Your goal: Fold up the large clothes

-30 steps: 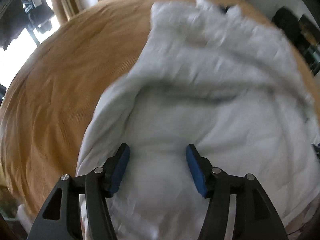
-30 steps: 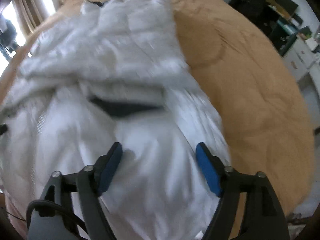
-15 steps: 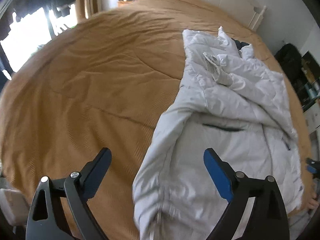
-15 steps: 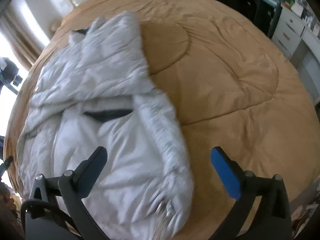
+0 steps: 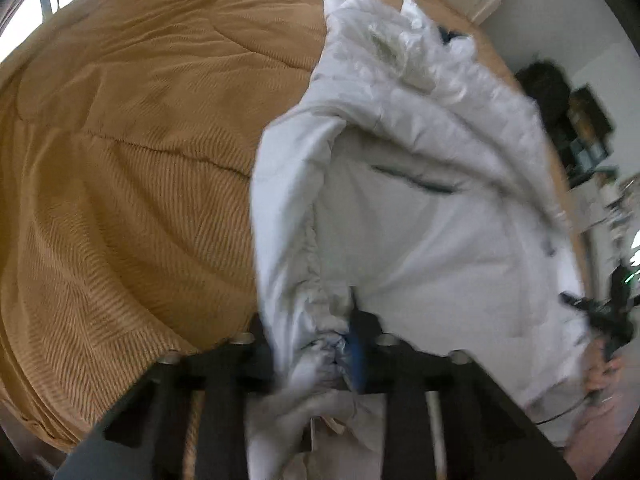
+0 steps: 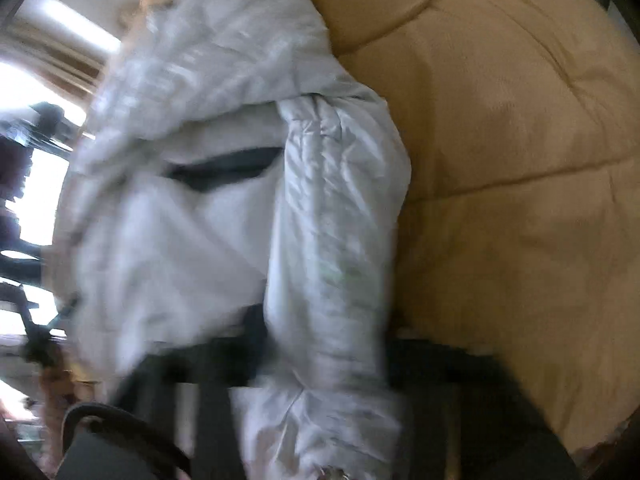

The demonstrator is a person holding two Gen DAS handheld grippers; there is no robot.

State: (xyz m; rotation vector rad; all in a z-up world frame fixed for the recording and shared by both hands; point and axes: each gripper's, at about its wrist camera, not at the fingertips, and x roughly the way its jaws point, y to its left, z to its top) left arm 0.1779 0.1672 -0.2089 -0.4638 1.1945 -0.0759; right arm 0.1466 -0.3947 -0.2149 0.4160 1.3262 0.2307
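Jacket [image 5: 420, 208], white and quilted, on the tan bedspread [image 5: 120, 160]: your left gripper [image 5: 344, 350] pinches its bunched hem edge; your right gripper [image 6: 320, 352] clamps the opposite edge, fingers narrowed around gathered fabric.

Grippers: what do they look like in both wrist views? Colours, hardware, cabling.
Left gripper: black angular linkage, silver pivot bolts, a blue pad on one finger. Right gripper: same black frame, blurred, pads hidden by fabric; a black cable loops at its lower left.
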